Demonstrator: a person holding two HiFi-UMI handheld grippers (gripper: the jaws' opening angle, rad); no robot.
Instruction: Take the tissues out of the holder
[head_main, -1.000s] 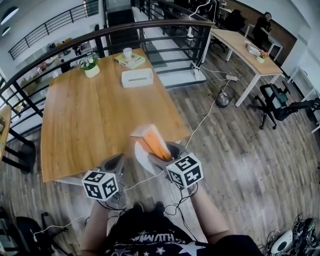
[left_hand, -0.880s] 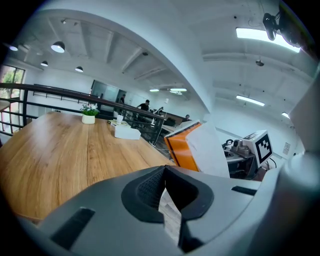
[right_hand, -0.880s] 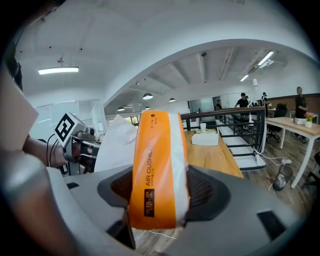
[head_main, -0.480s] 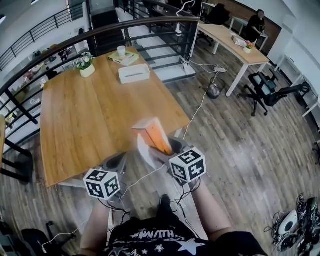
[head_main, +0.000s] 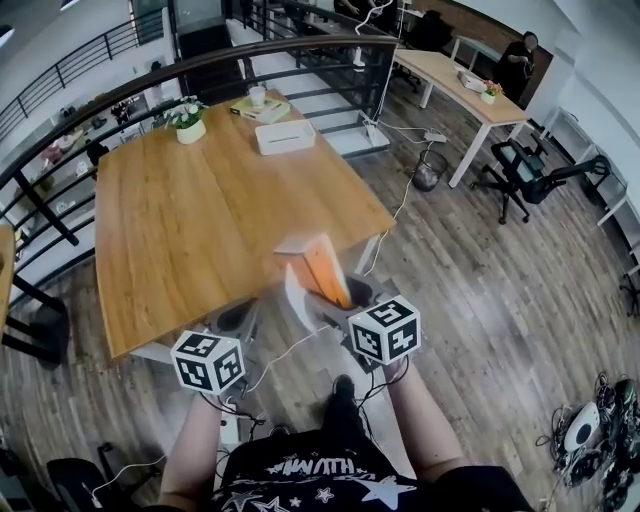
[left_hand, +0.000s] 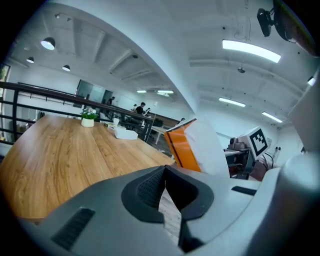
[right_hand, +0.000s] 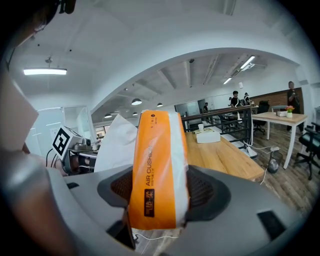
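While both grippers are travelling along the table (head_main: 200, 230), the right gripper (right_hand: 160, 192) is still pinching the tissue pack (right_hand: 159, 165), the left gripper (left_hand: 165, 172) beside it is pressed together and empty, and the holder (head_main: 285, 137) is lying far ahead, so the tissues seem already out.

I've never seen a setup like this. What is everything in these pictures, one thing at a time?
wooden table: one, light brown, centre-left of the head view
tissue holder: one, white, far end of that table
potted plant: one, green in a white pot, far corner
cup: one, white, by the book
book: one, greenish, far edge
tissue pack: one, orange and white, upright in the right gripper
railing: one, black, behind the table
second table: one, light wood, upper right
seated person: one, dark clothes, beyond it
office chair: one, black, on the floor at right
left gripper: one, grey, jaws together, empty
right gripper: one, grey, closed on the tissue pack
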